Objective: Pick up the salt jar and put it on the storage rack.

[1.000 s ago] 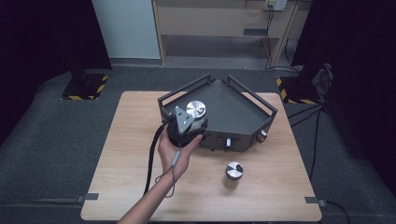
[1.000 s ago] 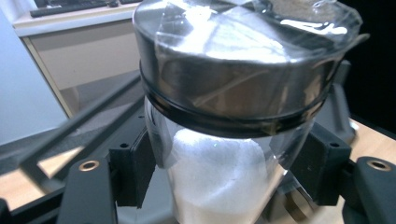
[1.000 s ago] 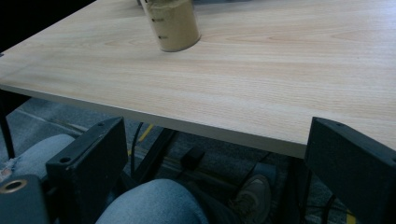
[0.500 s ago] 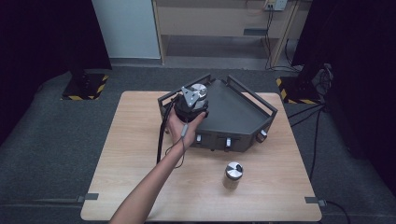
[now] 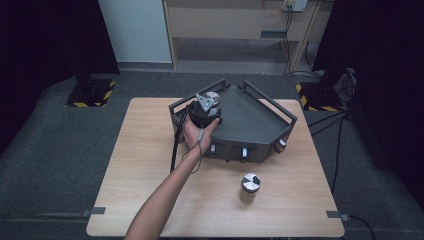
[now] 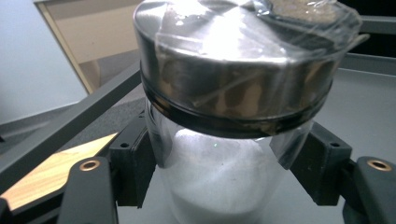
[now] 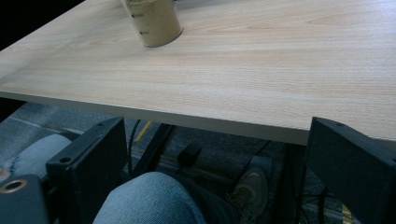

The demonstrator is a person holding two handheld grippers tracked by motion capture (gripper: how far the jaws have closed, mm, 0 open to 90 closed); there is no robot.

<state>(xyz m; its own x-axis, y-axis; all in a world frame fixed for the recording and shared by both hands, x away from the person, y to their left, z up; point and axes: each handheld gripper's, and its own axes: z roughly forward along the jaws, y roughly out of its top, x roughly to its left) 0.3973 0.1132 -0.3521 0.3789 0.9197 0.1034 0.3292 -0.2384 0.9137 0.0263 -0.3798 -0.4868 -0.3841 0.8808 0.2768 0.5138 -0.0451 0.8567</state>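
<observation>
The wooden table (image 5: pixel 150 165) carries a dark grey, wedge-shaped tray (image 5: pixel 250 120) with raised rails, standing toward the far side. Near the front edge stands a second jar (image 5: pixel 250 187) with a metal lid, well apart from the tray; the right gripper view shows it holding a tan powder.

The left gripper (image 5: pixel 204 111), held in the person's hand (image 5: pixel 196 134), is over the tray's near-left corner. Its fingers (image 6: pixel 133 163) are clamped on either side of a glass jar (image 6: pixel 224 186) with white powder in the bottom and a metal lid (image 6: pixel 233 60) under clear film. The jar stands upright, its long axis vertical, square between the two fingers; whether its base touches the tray floor cannot be told.

The right gripper (image 7: pixel 219 172) hangs below the table edge above the person's knee, fingers spread wide with nothing between them.

The second jar lies up and ahead of the right gripper, so that hand seems nearer to it.
</observation>
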